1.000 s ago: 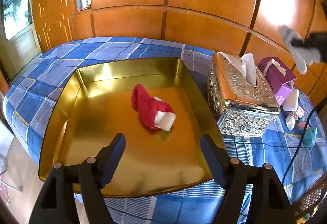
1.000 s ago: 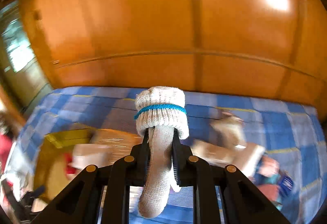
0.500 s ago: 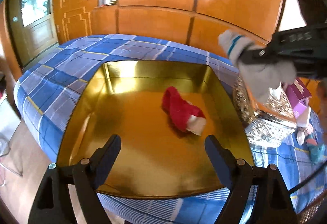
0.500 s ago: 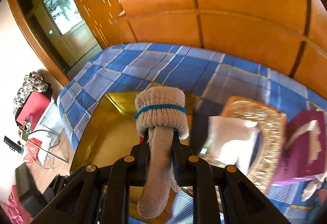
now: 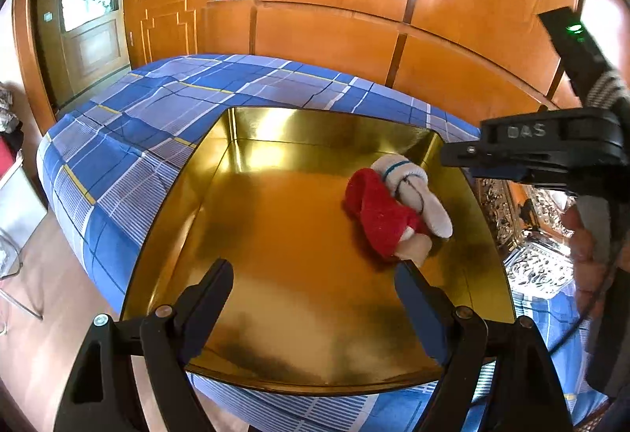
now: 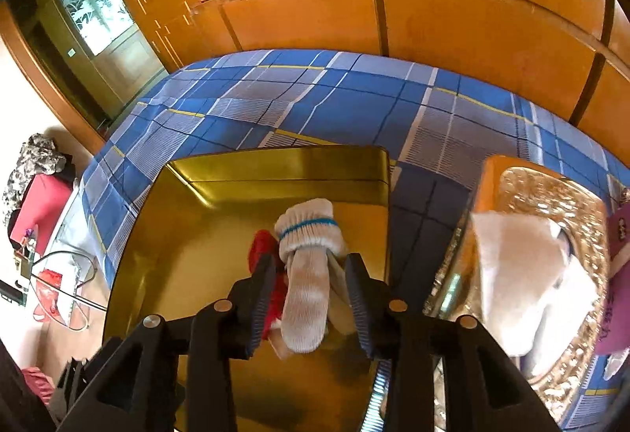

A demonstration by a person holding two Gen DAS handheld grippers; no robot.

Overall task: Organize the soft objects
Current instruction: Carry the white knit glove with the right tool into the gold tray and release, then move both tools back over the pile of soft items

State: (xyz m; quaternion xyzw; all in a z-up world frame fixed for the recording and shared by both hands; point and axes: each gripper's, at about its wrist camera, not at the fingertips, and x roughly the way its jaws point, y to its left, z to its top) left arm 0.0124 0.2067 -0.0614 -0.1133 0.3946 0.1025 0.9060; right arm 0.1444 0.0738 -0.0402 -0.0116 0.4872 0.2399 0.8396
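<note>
A: Where is the white sock (image 6: 305, 286) and which way does it run?

B: It lies in the gold tray (image 6: 220, 180), in the lower middle of the right wrist view. Its long axis runs up the frame, with the cuff and its blue band at the top and the toe nearest the camera. In the left wrist view it sits at the tray's right side, touching the red sock (image 5: 380, 213), and slants from upper left to lower right.

A: And the right gripper (image 6: 311, 304)?

B: Its jaws have just been opening. They stand apart on either side of the white sock, and the pads seem clear of it, though the left pad is close enough that I can't be sure.

A: The left gripper (image 5: 315, 298)?

B: Spread wide over the tray's near edge, with nothing between the fingers.

A: Anything hidden?

B: The red sock is mostly covered by the white one and the left finger in the right wrist view. The ornate tissue box (image 6: 551, 203) is cut off at the right.

A: Any writing?

B: "DAS" on the right gripper's body in the left wrist view.
</note>
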